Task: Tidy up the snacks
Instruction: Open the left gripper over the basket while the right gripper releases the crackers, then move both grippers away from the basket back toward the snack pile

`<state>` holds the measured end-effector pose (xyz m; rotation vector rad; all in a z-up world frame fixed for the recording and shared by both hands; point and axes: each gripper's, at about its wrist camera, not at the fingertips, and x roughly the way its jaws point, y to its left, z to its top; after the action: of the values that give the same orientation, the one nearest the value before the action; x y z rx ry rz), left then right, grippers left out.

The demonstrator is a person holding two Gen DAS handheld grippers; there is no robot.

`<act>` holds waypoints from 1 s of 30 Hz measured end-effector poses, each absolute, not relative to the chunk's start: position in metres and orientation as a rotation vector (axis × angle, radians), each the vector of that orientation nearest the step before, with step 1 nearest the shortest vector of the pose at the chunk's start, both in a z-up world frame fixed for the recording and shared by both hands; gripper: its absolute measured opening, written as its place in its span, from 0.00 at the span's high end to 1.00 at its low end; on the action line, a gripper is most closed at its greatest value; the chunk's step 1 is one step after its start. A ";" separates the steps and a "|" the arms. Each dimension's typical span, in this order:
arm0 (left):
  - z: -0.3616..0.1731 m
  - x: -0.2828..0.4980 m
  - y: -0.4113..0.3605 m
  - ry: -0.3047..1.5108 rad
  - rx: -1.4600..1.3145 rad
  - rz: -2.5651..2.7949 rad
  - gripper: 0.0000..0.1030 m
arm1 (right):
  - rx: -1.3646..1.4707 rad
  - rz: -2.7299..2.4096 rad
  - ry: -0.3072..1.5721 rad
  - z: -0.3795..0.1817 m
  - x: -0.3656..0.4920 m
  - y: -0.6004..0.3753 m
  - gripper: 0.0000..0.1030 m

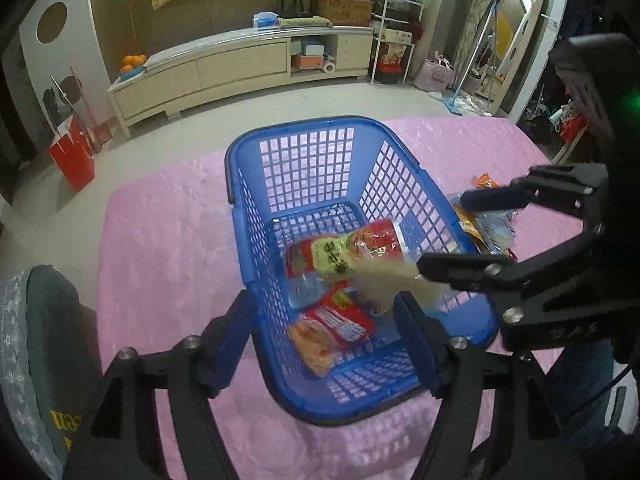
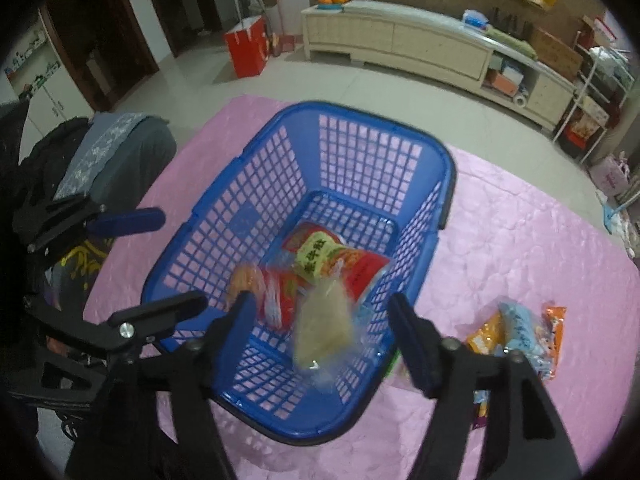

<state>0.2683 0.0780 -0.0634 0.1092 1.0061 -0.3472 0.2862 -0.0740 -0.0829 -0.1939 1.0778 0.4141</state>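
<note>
A blue plastic basket [image 1: 256,216] [image 2: 384,136] stands on the pink cloth. Inside lie red and yellow snack packs [image 1: 344,252] [image 2: 332,260]. A pale clear-wrapped snack [image 2: 324,320] [image 1: 384,276] is blurred in mid-air over the basket's near corner, between the open fingers of my right gripper [image 2: 322,312]. That gripper [image 1: 440,232] is open and holds nothing. My left gripper [image 1: 324,312] is open and empty above the basket's near rim; it also shows at the left of the right wrist view [image 2: 176,260]. Several more snack packs [image 2: 520,332] [image 1: 488,216] lie on the cloth right of the basket.
The pink cloth [image 1: 168,232] covers the table. A chair with grey clothing [image 2: 112,148] [image 1: 36,340] stands at the table's left. Beyond are a floor, a long low cabinet [image 1: 240,64], and a red box [image 1: 72,156].
</note>
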 end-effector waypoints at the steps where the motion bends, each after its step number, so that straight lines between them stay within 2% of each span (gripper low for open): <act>1: -0.062 0.267 0.078 1.007 0.108 -0.342 0.31 | -0.187 0.415 1.074 -0.079 0.284 -0.076 0.22; 7: -0.045 0.244 0.064 0.985 0.142 -0.323 0.31 | -0.207 0.401 1.047 -0.057 0.261 -0.094 0.22; 11: -0.036 0.230 0.047 0.965 0.149 -0.329 0.25 | -0.220 0.385 1.035 -0.046 0.241 -0.115 0.22; 30: -0.019 0.201 -0.085 0.921 0.260 -0.466 0.25 | -0.190 0.241 1.031 -0.036 0.194 -0.233 0.22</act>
<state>0.2005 -0.0851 -0.0188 0.2603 0.9213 -0.4659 0.1943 -0.2331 -0.0357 -0.1903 1.0312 0.2411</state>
